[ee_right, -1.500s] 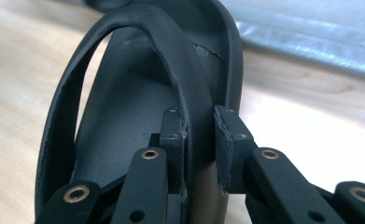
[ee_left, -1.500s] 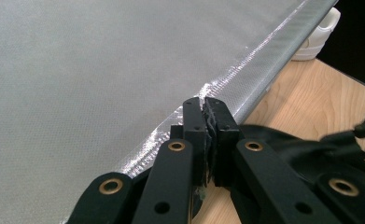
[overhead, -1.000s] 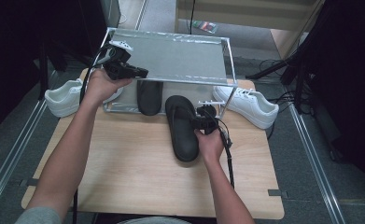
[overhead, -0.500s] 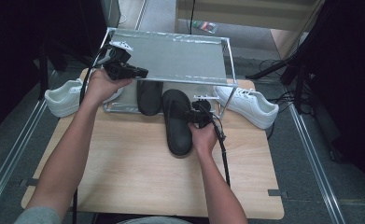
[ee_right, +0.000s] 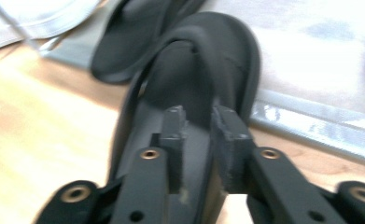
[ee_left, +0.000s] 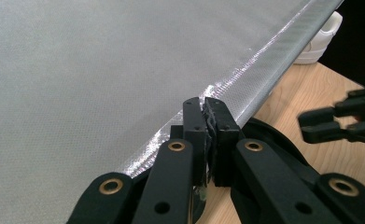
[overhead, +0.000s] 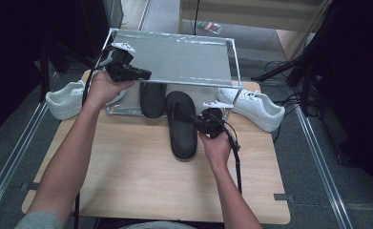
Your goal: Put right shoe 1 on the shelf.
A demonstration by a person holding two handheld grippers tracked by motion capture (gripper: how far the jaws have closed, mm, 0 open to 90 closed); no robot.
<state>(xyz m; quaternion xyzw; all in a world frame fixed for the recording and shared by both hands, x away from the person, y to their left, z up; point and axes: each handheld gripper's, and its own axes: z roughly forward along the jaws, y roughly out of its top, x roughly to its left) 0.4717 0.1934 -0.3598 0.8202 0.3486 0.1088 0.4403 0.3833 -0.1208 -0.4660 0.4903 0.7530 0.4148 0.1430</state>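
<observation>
A black slipper (overhead: 180,133) (ee_right: 203,60) lies on the wooden table (overhead: 136,181) with its toe at the front of a silver mesh rack (overhead: 184,57). Its twin (overhead: 151,98) (ee_right: 129,42) sits further in, to the left. My right gripper (overhead: 197,121) (ee_right: 200,116) is at the near slipper's right side. Its jaws have just been closing and now straddle and pinch the slipper's side edge. My left gripper (overhead: 146,74) (ee_left: 204,105) is shut on the front left edge of the rack's silver top sheet (ee_left: 101,70) and holds it up.
One white sneaker (overhead: 67,98) lies at the table's left edge and another (overhead: 253,107) (ee_left: 322,42) at the right, beside the rack. Metal floor rails run along both sides of the table. The near half of the tabletop is bare wood.
The near black slipper has slid away from me towards the rack, with my right gripper moving along its right side. The left gripper has kept still on the silver sheet.
</observation>
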